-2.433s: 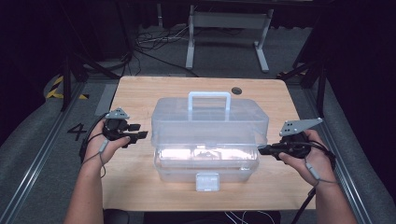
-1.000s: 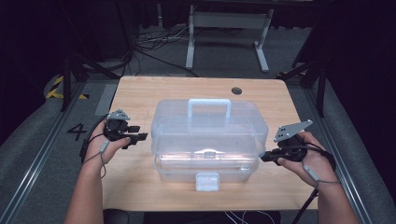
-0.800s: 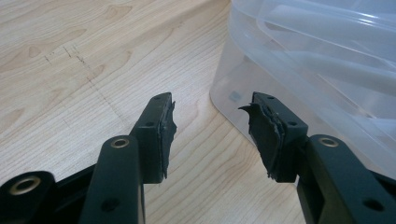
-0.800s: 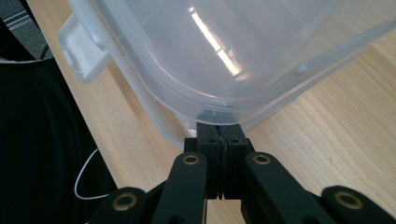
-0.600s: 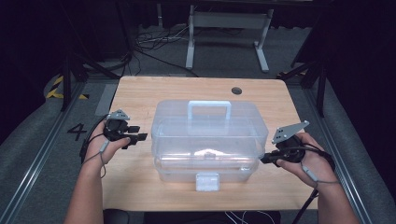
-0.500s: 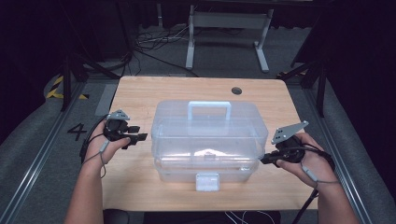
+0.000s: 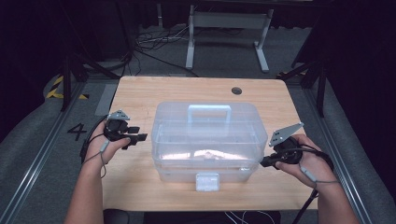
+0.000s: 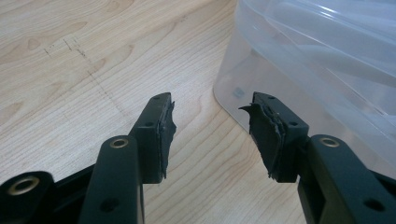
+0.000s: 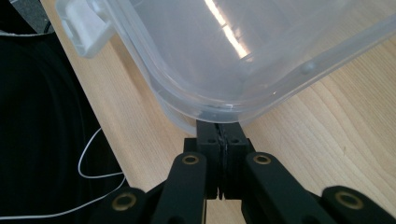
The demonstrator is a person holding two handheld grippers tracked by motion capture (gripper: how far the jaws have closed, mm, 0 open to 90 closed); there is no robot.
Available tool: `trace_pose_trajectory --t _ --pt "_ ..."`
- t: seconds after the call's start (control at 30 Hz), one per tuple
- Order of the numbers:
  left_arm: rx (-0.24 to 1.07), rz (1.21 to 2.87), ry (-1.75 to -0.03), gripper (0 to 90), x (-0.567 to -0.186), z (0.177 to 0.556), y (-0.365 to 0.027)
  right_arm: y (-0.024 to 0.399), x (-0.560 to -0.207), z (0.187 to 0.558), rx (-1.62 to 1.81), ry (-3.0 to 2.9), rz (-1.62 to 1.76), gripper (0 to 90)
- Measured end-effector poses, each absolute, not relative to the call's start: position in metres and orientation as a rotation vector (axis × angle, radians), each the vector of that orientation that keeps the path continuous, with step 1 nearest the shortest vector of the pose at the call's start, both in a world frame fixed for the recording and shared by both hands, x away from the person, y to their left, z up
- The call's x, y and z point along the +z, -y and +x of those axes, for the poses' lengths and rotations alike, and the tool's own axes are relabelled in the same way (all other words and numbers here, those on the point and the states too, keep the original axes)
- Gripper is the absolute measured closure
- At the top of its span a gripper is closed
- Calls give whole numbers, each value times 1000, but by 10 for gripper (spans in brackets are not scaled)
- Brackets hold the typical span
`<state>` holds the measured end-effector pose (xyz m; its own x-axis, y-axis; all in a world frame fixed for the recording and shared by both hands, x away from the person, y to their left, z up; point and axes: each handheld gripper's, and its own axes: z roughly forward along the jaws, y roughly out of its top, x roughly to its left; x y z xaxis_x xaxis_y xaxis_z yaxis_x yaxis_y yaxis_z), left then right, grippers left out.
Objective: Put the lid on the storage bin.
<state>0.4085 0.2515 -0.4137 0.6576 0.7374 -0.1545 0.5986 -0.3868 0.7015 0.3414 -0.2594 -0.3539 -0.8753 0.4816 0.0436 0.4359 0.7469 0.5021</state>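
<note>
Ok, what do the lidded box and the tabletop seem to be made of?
Box: looks like clear, glossy plastic; the table shows through its walls and light glints off it. Its front latch looks like whiter, opaque plastic. Tabletop: light wood or wood-look laminate, matte, with visible grain.

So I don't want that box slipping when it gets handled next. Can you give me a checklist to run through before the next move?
1. Lid down on the clear box: ok, as far as the high view shows.
2. White front latch flat against the box: ok; whether it is locked, cannot tell.
3. Left hand-held gripper ready to grasp: ok, jaws apart with nothing between them, short of the box's left side.
4. Right hand-held gripper ready to grasp: not ok, jaws shut, tips under the box's rounded corner rim.
5. Handle free: ok, nothing on it.
6. Table around the box free of clutter: ok.
</note>
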Motion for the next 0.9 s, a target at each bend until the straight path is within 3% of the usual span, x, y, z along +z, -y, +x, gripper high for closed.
trace_pose_trajectory --t 0.9 --pt "226 2112 -1056 496 -418 410 -255 256 -361 343 714 -2908 742 893"
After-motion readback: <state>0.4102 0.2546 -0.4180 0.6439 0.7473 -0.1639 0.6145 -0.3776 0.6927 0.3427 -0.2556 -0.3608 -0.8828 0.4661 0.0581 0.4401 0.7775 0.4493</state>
